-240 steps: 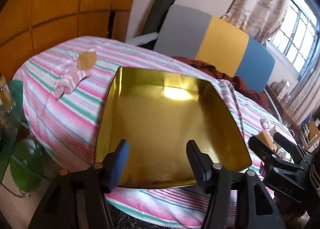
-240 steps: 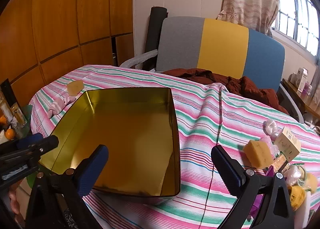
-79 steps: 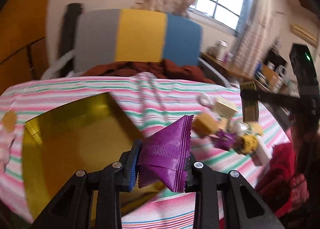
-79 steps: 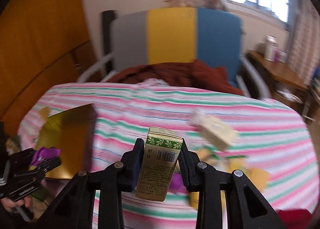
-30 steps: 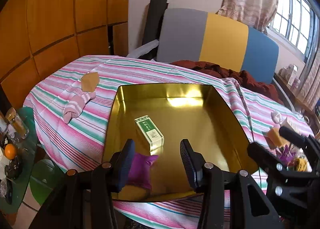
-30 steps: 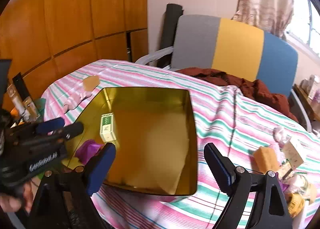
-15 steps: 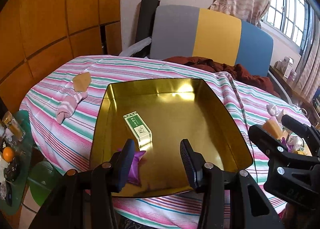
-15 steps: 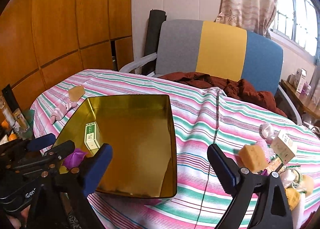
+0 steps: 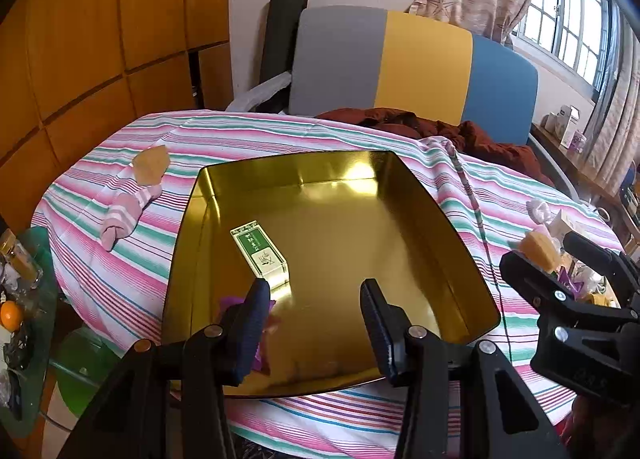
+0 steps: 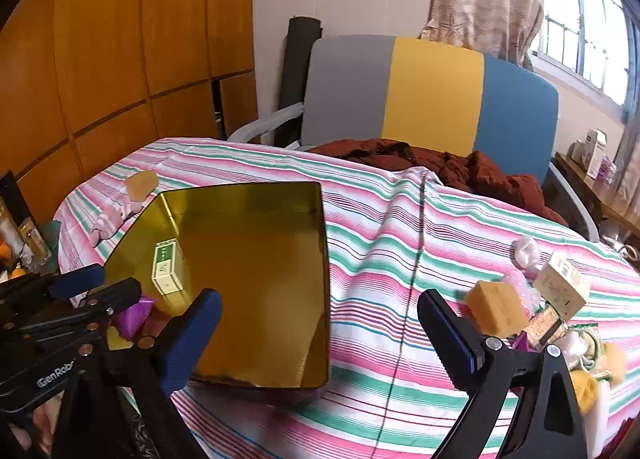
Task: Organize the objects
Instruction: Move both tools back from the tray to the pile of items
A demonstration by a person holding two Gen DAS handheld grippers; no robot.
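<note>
A: So, start at the claws. What are they doing?

B: The left gripper (image 9: 312, 301) hovers over the near end of the gold tray (image 9: 472, 255), fingers apart with nothing between them. The purple packet (image 10: 134, 313) lies on the tray floor just beside its left finger, not pinched. The right gripper (image 10: 320, 321) has just been opening its jaws and stands wide, empty, over the striped tablecloth (image 10: 380, 259) at the tray's right edge.

A: What's already put away?

B: Two things: the green-and-white box (image 9: 260, 249) lies flat in the tray, its long side running from the far left toward the near middle, and the purple packet sits just nearer than it, by the near left corner.

A: And what's left?

B: A heap on the right side of the table: an orange block (image 10: 496, 309), a pale carton (image 10: 562, 289) just behind it, a white wrapped lump (image 10: 526, 253) farther back, and small bits in the near right corner too jumbled to name. On the far left, outside the tray, lie a pink striped sock (image 9: 124, 213) and a tan piece (image 9: 150, 167).

A: Which hand goes next, you reckon?

B: The right, I'd say. The orange block lies just to the right of its right finger, much nearer than anything is to the left claw. The sock side would suit the left.
</note>
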